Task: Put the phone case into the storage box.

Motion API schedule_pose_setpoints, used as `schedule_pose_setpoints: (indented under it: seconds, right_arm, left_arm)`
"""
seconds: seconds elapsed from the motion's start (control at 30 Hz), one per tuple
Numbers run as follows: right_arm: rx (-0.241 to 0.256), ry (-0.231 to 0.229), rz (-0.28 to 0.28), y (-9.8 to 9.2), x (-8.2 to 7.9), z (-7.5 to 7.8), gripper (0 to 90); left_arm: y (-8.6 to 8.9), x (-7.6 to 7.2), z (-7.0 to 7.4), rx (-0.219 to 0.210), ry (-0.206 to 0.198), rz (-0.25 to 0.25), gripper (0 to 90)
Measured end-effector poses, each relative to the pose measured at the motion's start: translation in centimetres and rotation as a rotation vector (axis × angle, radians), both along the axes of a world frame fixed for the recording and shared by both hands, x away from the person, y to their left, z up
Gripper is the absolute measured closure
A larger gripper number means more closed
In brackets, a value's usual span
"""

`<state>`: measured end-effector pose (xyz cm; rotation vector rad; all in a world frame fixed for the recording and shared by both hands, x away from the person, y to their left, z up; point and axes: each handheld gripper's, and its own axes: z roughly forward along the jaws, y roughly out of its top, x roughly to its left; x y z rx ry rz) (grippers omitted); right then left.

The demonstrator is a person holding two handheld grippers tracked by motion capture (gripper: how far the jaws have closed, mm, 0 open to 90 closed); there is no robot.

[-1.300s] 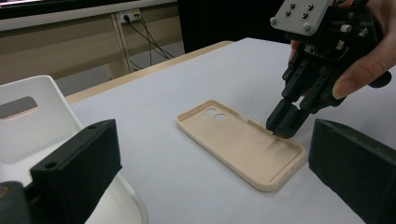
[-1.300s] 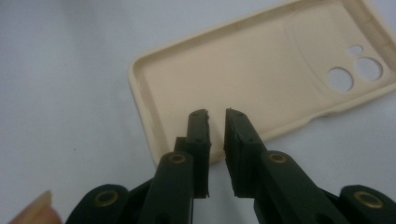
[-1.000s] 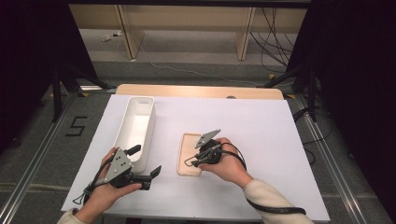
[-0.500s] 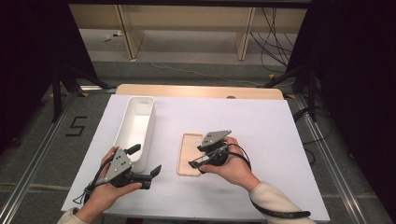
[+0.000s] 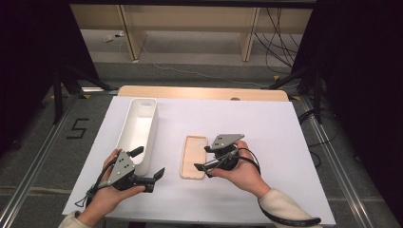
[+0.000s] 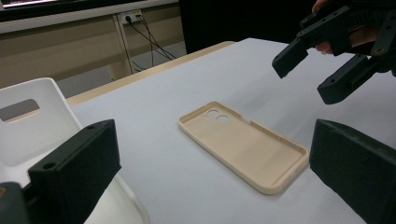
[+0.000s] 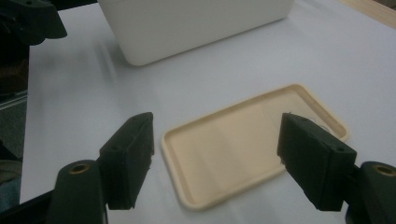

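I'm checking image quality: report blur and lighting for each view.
High view: evenly lit white table, dark surroundings, sharp. Left gripper view: phone case crisp, near jaws soft. Right gripper view: slight blur throughout, white bin bright, faint sheen on the table.

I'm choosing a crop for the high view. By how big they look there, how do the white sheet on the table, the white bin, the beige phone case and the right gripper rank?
1. White sheet, by far.
2. White bin.
3. Phone case and right gripper: they look about alike, and the gripper, held above the table, is nearer the camera, so I won't rank them.
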<state>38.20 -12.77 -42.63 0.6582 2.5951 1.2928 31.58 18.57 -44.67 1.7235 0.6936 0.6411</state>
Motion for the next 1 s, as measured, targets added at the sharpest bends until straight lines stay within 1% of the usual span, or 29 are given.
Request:
schedule_pose_setpoints:
  seconds: [0.2, 0.27, 0.37, 0.4, 0.43, 0.47, 0.5, 0.6, 0.67, 0.77, 0.8, 0.9, 0.93, 0.97, 1.0]
  right_arm:
    - [0.008, -0.009, -0.017, -0.6, 0.0, 0.2, 28.2]
    - [0.0, -0.017, -0.025, -0.8, 0.0, 0.2, 28.2]
    - [-0.006, -0.014, -0.033, -1.0, 0.0, 0.2, 28.3]
    - [-0.012, -0.012, -0.031, -1.0, 0.0, 0.2, 28.4]
    - [-0.018, -0.022, -0.024, -1.0, 0.1, 0.2, 28.4]
    - [-0.024, -0.013, -0.021, -0.9, 0.0, 0.2, 28.4]
    - [-0.026, -0.022, -0.013, -0.8, 0.0, 0.1, 28.4]
    - [-0.075, -0.031, 0.011, -0.4, -0.2, 0.1, 28.2]
    - [-0.106, -0.031, 0.037, -0.1, -0.2, 0.1, 28.1]
    - [-0.14, -0.03, 0.054, 0.7, -0.3, -0.1, 28.2]
    - [-0.151, -0.021, 0.06, 0.9, -0.4, -0.1, 28.2]
    - [-0.185, -0.026, 0.079, 1.5, -0.3, -0.1, 29.1]
    - [-0.199, -0.029, 0.078, 1.7, -0.3, -0.1, 29.3]
    - [-0.219, -0.022, 0.089, 1.9, -0.2, -0.2, 29.8]
    - [-0.237, -0.021, 0.095, 2.1, -0.2, -0.3, 30.9]
  left_arm:
    - [0.0, -0.1, 0.0, 0.0, -0.006, -0.009, 1.6]
    - [0.0, -0.1, 0.0, -0.007, -0.004, -0.008, 1.6]
    - [0.0, -0.1, 0.0, -0.009, -0.004, -0.009, 1.5]
    - [0.0, -0.1, 0.0, -0.016, -0.005, -0.01, 1.6]
    - [0.1, -0.1, 0.1, -0.002, -0.008, -0.006, 1.5]
    - [0.0, -0.1, 0.1, 0.0, -0.008, -0.007, 1.5]
    - [0.0, -0.1, 0.0, -0.002, -0.006, -0.007, 1.6]
    - [-0.1, -0.1, 0.0, 0.0, -0.007, -0.007, 1.5]
    - [-0.1, -0.1, 0.0, 0.002, -0.008, -0.006, 1.6]
    - [-0.1, -0.2, 0.1, 0.002, -0.009, -0.006, 1.6]
    - [-0.1, -0.2, 0.1, 0.002, -0.009, -0.006, 1.6]
    - [-0.1, -0.2, 0.1, 0.002, -0.01, -0.009, 1.6]
    - [-0.1, -0.2, 0.1, 0.001, -0.009, -0.009, 1.6]
    - [-0.1, -0.2, 0.1, -0.003, -0.008, -0.009, 1.6]
    - [0.0, -0.2, 0.1, 0.003, -0.007, -0.008, 1.6]
